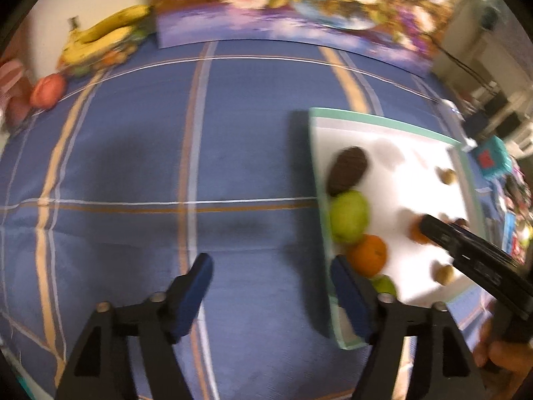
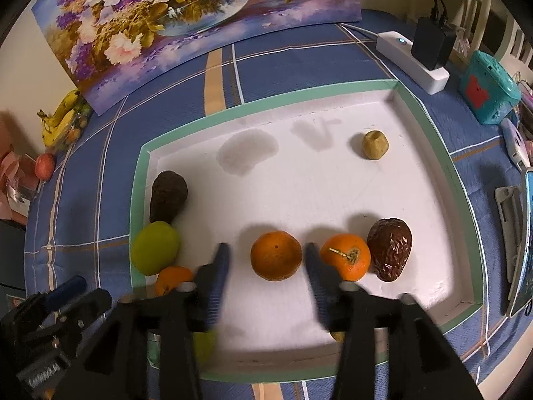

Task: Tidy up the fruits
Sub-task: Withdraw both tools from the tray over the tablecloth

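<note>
A white tray with a green rim (image 2: 299,96) holds several fruits. My right gripper (image 2: 266,260) is open, its fingers either side of an orange (image 2: 275,255) without touching it. Right of it lie a second orange with a stem (image 2: 345,256) and a dark wrinkled fruit (image 2: 390,249). A dark avocado (image 2: 167,196), a green fruit (image 2: 155,247) and a small orange (image 2: 173,278) line the tray's left side; a small tan fruit (image 2: 375,144) lies at the back. My left gripper (image 1: 271,286) is open and empty over the blue cloth, left of the tray (image 1: 383,120).
Bananas (image 1: 100,38) and a red fruit (image 1: 48,90) lie at the table's far left corner. A flower painting (image 2: 186,16) leans at the back. A white power strip (image 2: 413,63), a teal box (image 2: 488,88) and other items crowd the right edge.
</note>
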